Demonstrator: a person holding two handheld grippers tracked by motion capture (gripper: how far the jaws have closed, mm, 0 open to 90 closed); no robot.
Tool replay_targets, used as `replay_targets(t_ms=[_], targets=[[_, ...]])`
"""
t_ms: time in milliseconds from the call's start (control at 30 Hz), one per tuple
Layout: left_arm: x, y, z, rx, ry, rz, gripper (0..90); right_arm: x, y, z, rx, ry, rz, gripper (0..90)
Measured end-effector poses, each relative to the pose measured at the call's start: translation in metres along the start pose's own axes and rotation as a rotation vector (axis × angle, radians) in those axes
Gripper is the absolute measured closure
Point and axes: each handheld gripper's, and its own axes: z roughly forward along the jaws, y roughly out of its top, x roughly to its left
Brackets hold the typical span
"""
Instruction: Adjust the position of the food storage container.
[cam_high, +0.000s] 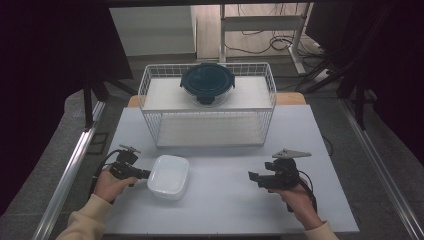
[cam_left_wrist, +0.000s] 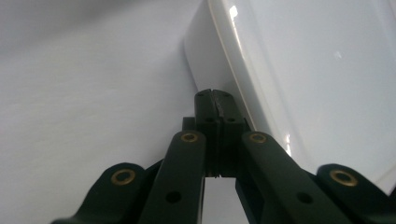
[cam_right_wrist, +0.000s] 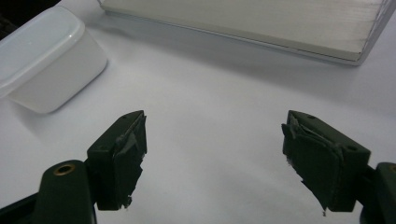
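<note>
Jaws of the left gripper (cam_high: 141, 173) are pressed fully together with nothing between them, their tip right at the left side wall of the white dish (cam_high: 168, 176), which sits on the table (cam_high: 225, 210) at lower left of centre in the high view. In the left gripper view the closed tip (cam_left_wrist: 214, 100) lies against or just short of the dish wall (cam_left_wrist: 205, 60), below its rim; contact cannot be told for sure. The right gripper (cam_high: 255, 178) hovers at lower right of the high view, well apart from the dish, its jaws wide and empty; in the right gripper view the dish (cam_right_wrist: 46, 56) shows at upper left and the bare table between the pads (cam_right_wrist: 126, 154). A wire basket (cam_high: 207, 107) stands behind, in the upper middle, with a dark-lidded round container (cam_high: 207, 82) on its top shelf. The work looks like a sideways push on the dish with the closed tip. The risk, as I judge it, is that the narrow tip presses off-centre on a smooth wall, so the dish spins instead of sliding straight, or the tip slips under the flared rim and tilts it. A push too long could run the dish into the basket.
</note>
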Motion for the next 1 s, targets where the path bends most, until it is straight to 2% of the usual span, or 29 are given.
replay_targets(t_ms=[567,833,1000], targets=[[-0.046,0.015,0.024,0.036,-0.091,0.111,89.9,-0.001,0.0,0.0,-0.001,0.005,-0.004,21.3],[-0.063,0.022,0.035,0.05,-0.117,0.145,89.9,-0.001,0.0,-0.001,-0.007,0.002,0.002,21.3],[-0.069,0.025,0.039,0.054,-0.126,0.154,89.9,-0.002,0.0,-0.002,-0.004,0.003,0.003,21.3]])
